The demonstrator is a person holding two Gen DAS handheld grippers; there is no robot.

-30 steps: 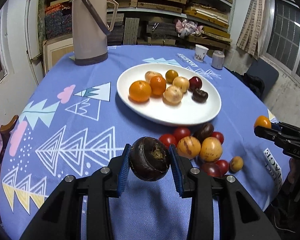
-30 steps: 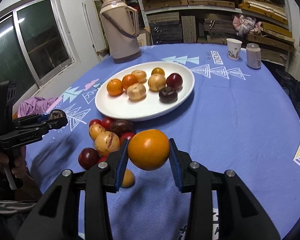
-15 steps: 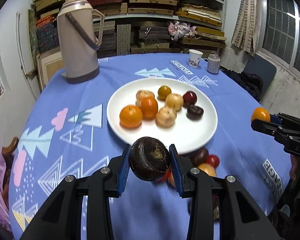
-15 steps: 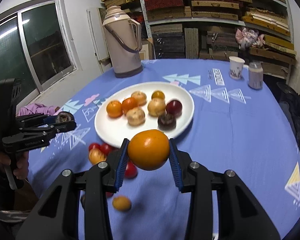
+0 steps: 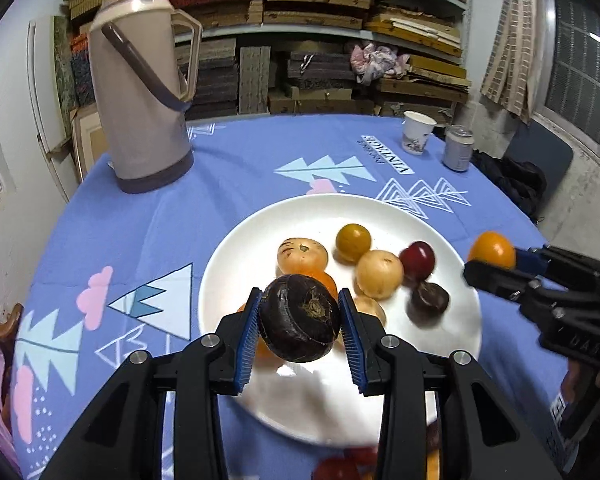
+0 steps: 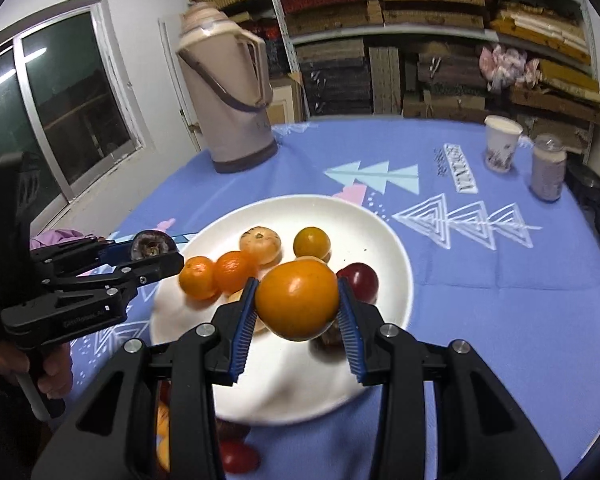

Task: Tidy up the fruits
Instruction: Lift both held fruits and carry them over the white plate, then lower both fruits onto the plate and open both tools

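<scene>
My left gripper [image 5: 300,330] is shut on a dark purple-brown round fruit [image 5: 300,316] and holds it above the near part of the white plate [image 5: 260,232]. My right gripper [image 6: 298,308] is shut on an orange fruit [image 6: 296,298] above the same plate [image 6: 380,240]. Several fruits lie on the plate: oranges [image 6: 198,278], tan ones [image 5: 380,274], a yellow one [image 5: 353,240], a red one [image 5: 418,258] and a dark one [image 5: 428,300]. Each gripper shows in the other's view, the right one [image 5: 492,260] and the left one [image 6: 152,252].
A tall beige thermos [image 5: 140,80] stands at the back left of the blue tablecloth [image 5: 240,168]. A paper cup [image 5: 417,132] and a small can [image 5: 458,148] stand at the back right. Loose red fruits [image 6: 238,456] lie near the table's front edge. Shelves fill the wall behind.
Both grippers have moved forward and up over the plate, each still holding its fruit. The loose fruits on the cloth have dropped to the bottom edge of the views.
</scene>
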